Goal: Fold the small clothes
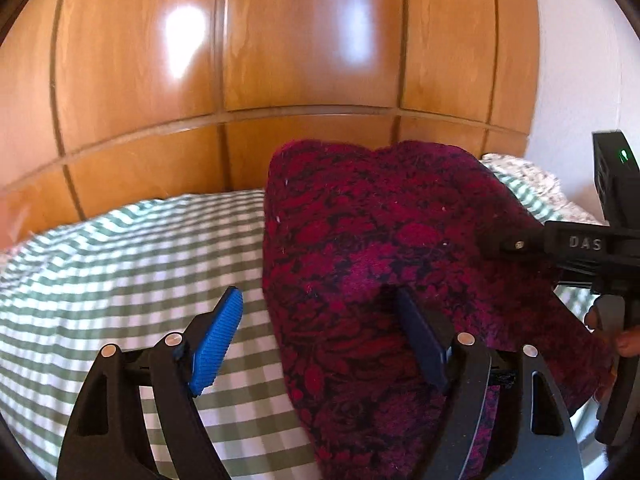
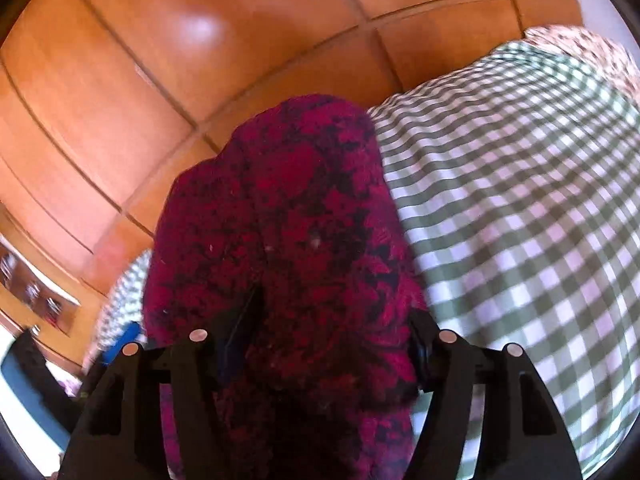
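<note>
On the left of the left wrist view the green-and-white checked bedsheet (image 1: 120, 264) spreads back to a glossy orange-brown wooden panelled wardrobe (image 1: 240, 60). The left gripper (image 1: 320, 340) stands wide apart — its ribbed blue left pad (image 1: 218, 344) hangs over bare sheet, while the right pad (image 1: 420, 340) lies against the fuzzy crimson-and-black patterned knit garment (image 1: 380, 240), which it does not clamp. The garment runs up the middle of the frame over the sheet, its far end raised (in front of the wardrobe). At the right edge the black body of the right gripper (image 1: 576, 248) reaches in to the garment's right border.

In the right wrist view the wardrobe (image 2: 160, 80) fills the left and top. The garment (image 2: 280, 240) hangs down the middle and bunches between the fingers of the right gripper (image 2: 332, 344) — both black fingers press into the cloth, gripping it. The checked sheet (image 2: 520, 220) fills the right.
</note>
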